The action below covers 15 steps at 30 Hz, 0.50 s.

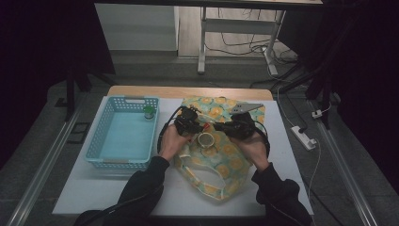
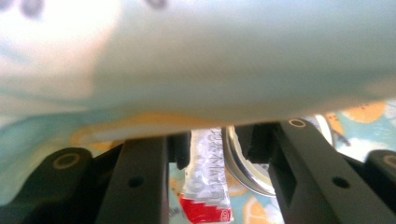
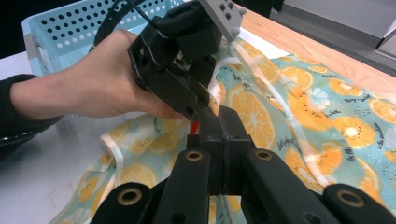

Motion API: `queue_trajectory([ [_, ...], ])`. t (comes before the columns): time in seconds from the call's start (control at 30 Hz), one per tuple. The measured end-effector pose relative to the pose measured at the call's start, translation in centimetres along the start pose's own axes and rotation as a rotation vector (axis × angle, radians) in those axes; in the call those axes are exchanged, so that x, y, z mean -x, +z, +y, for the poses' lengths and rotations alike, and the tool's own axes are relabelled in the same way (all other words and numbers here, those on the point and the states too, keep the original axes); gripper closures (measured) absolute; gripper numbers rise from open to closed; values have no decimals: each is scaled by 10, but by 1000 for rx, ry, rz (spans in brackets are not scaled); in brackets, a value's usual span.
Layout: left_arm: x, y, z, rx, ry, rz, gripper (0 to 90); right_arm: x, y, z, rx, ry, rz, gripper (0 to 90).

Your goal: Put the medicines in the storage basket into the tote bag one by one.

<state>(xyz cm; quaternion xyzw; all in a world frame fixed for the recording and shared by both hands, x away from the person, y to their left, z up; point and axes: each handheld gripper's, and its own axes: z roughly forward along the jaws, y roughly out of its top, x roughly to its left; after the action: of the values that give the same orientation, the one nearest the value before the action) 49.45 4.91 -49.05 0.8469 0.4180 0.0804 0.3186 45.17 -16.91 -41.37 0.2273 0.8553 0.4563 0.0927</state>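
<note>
A fabric bag (image 1: 221, 165) printed with orange slices lies in the middle of the table. My left gripper (image 1: 197, 126) reaches under its raised upper layer (image 2: 187, 70). A white sachet with a red end (image 2: 205, 177) stands between the jaws and spans the gap at the tips. Just right of it shows the shiny rim of a round tin (image 2: 245, 165), which sits in the bag's mouth (image 1: 205, 140). My right gripper (image 3: 219, 119) faces the left one (image 3: 196, 105) with its jaws together, pinching the bag's edge (image 3: 289, 102). A sliver of the red end (image 3: 194, 126) shows between them.
A light blue perforated basket (image 1: 101, 136) stands left of the bag, with a small green-capped item (image 1: 149, 112) in its far right corner. The person's forearms come in over the table's near edge. A power strip (image 1: 303, 138) lies on the floor at the right.
</note>
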Motion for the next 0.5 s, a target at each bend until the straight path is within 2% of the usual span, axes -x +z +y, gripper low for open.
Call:
queue_trajectory([
  [0.2, 8, -10, 1, 5, 35, -9, 533, 1, -2, 0, 4, 5, -2, 900],
  [0.3, 15, -16, 0, -3, 69, 10, 451, 2, -1, -1, 0, 4, -2, 900],
  [0.5, 19, -29, -4, 32, 84, -56, 314, 3, 0, -1, 0, 5, -5, 900],
])
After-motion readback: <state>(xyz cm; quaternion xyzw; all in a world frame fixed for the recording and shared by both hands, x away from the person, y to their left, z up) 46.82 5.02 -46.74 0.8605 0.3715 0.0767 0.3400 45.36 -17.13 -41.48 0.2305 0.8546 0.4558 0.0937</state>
